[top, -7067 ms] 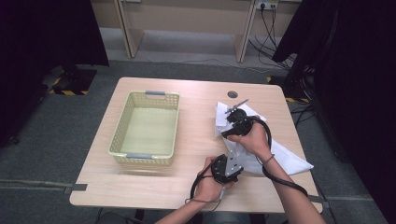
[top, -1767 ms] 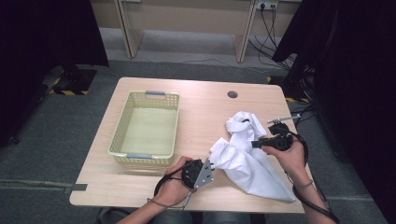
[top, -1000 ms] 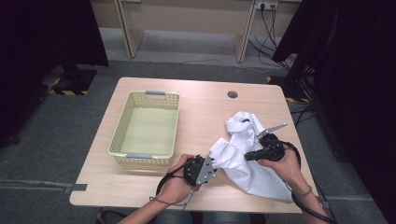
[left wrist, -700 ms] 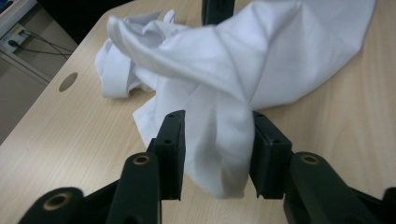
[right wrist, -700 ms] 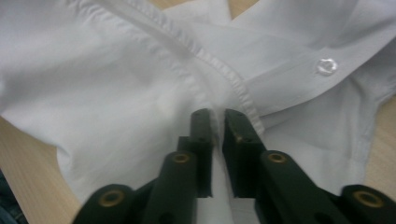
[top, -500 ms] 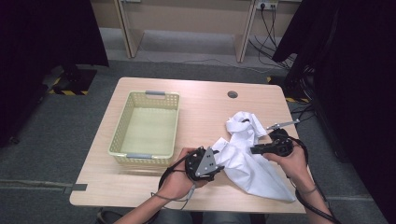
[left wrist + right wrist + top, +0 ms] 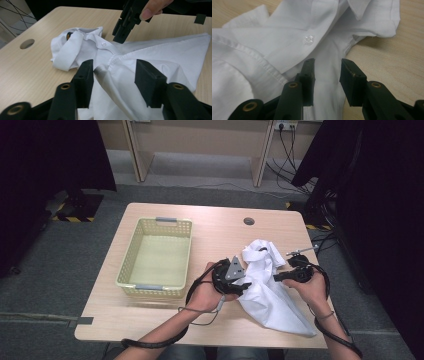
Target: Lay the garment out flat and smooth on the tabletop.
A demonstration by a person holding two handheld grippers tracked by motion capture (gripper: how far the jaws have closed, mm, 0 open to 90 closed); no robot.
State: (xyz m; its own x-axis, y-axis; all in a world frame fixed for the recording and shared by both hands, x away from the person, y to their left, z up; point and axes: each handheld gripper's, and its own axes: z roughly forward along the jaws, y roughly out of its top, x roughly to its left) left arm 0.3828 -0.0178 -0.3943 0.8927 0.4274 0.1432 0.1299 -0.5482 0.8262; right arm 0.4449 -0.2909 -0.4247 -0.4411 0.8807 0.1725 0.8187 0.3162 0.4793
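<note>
- White shirt: lies crumpled on the right half of the table, collar end toward the far side, well apart from the yellow basket
- Left gripper: I hold it just above the shirt's near-left edge; its jaws stand apart and have just eased slightly closer, a raised fold between them, no pad pressing on it
- Right gripper: low over the placket beside a clear button; jaws apart, just opening, cloth beneath them ungripped
</note>
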